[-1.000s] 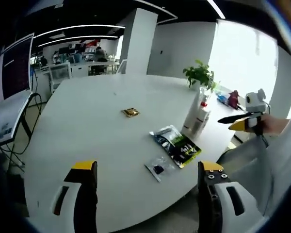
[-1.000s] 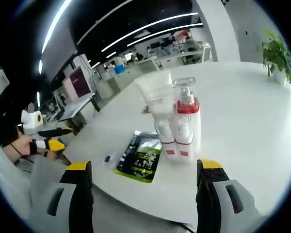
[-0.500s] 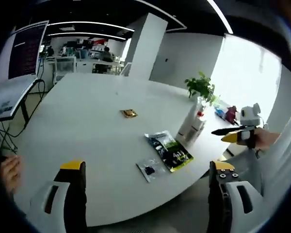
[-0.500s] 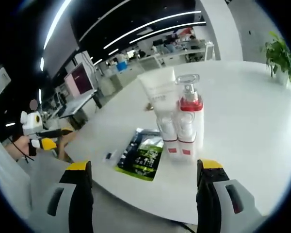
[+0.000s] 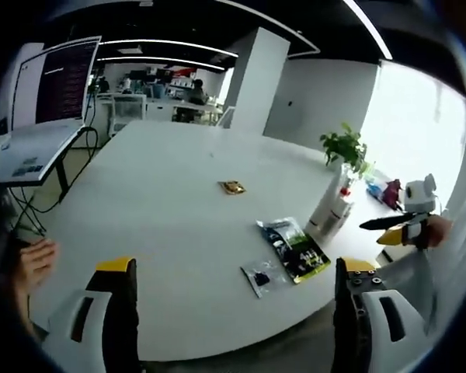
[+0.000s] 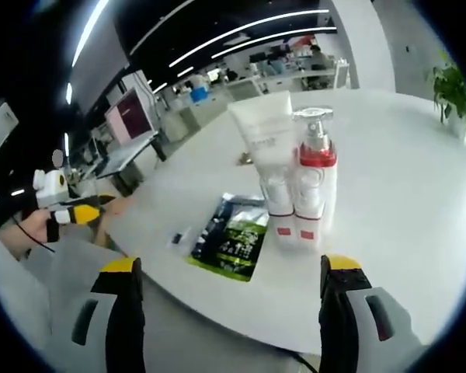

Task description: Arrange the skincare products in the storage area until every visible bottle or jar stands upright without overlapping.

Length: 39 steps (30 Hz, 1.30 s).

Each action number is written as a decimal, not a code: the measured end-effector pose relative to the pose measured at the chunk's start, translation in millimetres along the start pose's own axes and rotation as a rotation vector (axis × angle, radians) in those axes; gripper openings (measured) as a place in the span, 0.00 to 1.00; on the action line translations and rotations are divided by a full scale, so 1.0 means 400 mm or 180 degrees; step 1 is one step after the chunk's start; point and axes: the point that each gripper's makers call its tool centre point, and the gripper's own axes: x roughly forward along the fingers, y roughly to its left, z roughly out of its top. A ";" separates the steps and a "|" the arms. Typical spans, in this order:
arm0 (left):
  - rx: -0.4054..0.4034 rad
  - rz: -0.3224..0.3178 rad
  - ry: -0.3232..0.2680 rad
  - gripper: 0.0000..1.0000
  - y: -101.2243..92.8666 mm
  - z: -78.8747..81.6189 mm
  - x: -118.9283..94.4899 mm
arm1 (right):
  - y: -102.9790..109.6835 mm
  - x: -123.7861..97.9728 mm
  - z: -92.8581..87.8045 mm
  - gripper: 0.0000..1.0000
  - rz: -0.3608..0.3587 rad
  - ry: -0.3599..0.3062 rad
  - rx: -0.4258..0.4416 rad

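On the round white surface stand an upright red-collared pump bottle and a white tube, touching — beside a flat dark-and-green sachet. The right hand-held gripper and left hand-held gripper hover off the edge, jaws apart, gripping nothing.

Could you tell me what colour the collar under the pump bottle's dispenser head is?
Red, on the white pump bottle; clearest in the right gripper view.

Open office: round white table, white pillar, ceiling strip lights.
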 end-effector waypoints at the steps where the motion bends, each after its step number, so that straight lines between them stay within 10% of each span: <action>1: -0.0022 0.0015 -0.0006 0.98 0.003 0.000 0.000 | 0.000 0.000 -0.004 0.97 0.0002 0.0027 0.0012; 22: 0.0268 0.0106 0.0166 0.99 -0.004 -0.021 0.008 | 0.011 -0.008 -0.002 1.00 0.0052 0.0006 -0.0035; 29: 0.0468 -0.0030 0.0548 0.99 -0.035 -0.054 0.024 | 0.008 -0.008 0.003 1.00 0.0003 -0.0015 -0.0128; 39: 0.0626 -0.0245 0.0586 0.97 -0.088 0.063 0.085 | -0.017 -0.018 0.018 1.00 -0.0147 -0.0175 -0.0062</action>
